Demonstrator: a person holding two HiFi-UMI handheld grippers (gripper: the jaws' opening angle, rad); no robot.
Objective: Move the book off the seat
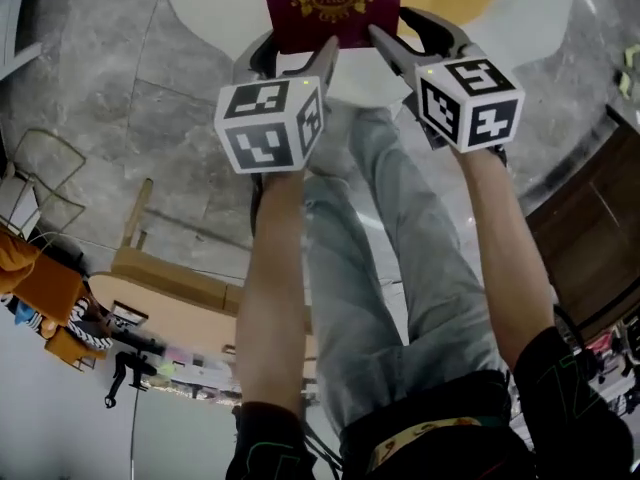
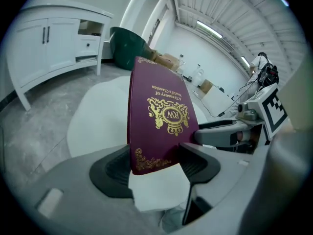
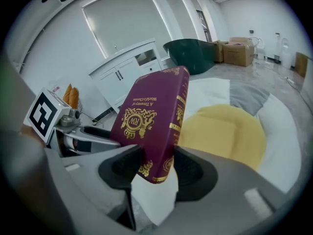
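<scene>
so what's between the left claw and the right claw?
The book: left claw and right claw both clamp its lower edge, clearest in the head view.

Looking down at a round white seat (image 1: 210, 8) standing on a grey stone-tiled floor (image 1: 130, 88). Bearing 1 yellow cushion (image 3: 220, 131) lying flat on its top, with 1 grey patch (image 3: 249, 97), cloth or pad not being clear, lying just beyond it. Also standing on that floor, apart from the seat: 1 white cabinet (image 2: 54, 38), 1 dark green tub (image 2: 128, 47) near it, and cardboard boxes (image 3: 239, 50) sitting farther off.
</scene>
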